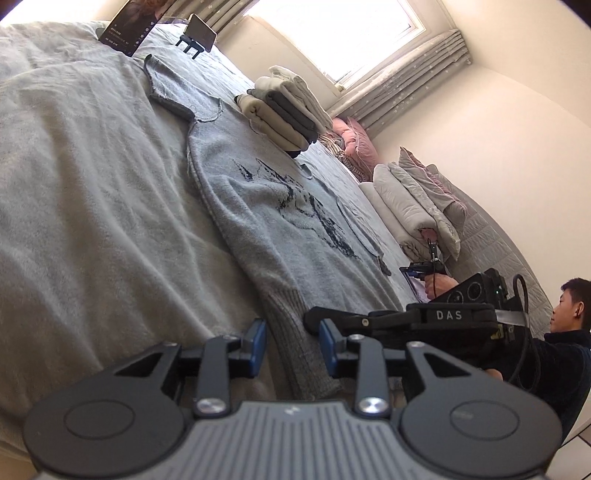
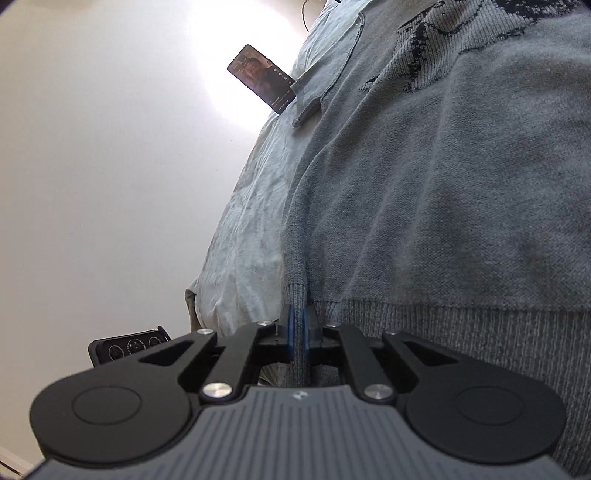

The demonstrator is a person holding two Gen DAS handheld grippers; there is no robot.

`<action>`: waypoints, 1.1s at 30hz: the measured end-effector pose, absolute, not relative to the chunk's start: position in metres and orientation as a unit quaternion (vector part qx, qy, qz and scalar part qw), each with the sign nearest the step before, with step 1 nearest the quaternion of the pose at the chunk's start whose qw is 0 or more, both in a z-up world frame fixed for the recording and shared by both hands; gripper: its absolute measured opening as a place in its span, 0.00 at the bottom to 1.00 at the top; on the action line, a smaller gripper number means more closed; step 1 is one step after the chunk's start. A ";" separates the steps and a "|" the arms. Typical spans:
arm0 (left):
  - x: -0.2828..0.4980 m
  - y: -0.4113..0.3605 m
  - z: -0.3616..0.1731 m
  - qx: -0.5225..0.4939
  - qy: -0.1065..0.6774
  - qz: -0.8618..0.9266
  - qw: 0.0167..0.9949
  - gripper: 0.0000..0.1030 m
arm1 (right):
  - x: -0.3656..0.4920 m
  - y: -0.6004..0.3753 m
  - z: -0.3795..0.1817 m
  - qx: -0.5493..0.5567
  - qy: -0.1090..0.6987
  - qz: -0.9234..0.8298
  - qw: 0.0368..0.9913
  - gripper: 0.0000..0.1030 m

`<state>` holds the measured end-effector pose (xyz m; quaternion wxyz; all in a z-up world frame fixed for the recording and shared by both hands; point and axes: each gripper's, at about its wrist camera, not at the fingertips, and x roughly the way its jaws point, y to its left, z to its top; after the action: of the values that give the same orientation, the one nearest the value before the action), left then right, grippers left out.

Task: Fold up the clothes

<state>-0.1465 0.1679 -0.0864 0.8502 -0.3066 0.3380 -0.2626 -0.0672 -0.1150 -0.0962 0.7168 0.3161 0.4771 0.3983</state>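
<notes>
Left wrist view: a grey knitted sweater [image 1: 266, 206] lies spread flat, pattern side up, across the bed [image 1: 81, 192], its ribbed hem at the near edge. My left gripper [image 1: 291, 345] stands spread, the blue pads either side of the hem corner without closing on it. My right gripper [image 2: 296, 326] is pressed together on a fold of the same ribbed hem at the sweater's other corner, as the right wrist view shows close up.

A stack of folded clothes [image 1: 284, 107] sits further up the bed, beside the sweater's sleeve; bedding [image 1: 413, 199] is piled beyond it, and a phone [image 1: 201, 31] is propped on a stand near the far end. A second person [image 1: 565, 332] sits at the bedside.

I judge the knit soft, limp and fairly light, likely to stretch and sag between two holds, not slippery. The ribbed hem is the thickest, firmest edge, so its two corners look like the sound places to pinch; a hold on the thin body would bunch the fabric.
</notes>
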 end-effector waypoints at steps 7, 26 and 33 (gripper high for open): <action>-0.155 0.176 -0.085 -0.310 0.336 -0.225 0.860 0.02 | -0.073 -0.125 -0.086 0.310 0.473 0.379 0.732 0.15; -0.179 0.224 -0.079 -0.298 0.353 -0.191 0.866 0.11 | -0.190 -0.335 -0.060 0.327 0.361 0.142 0.862 0.49; -0.179 0.223 -0.082 -0.341 0.359 -0.218 0.841 0.32 | -0.209 -0.365 -0.093 0.403 0.348 0.130 0.836 0.48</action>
<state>-0.1786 0.2232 -0.0824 0.8409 -0.3413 0.3591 -0.2179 -0.2094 -0.3649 -0.0926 0.8361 0.4032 0.3484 0.1302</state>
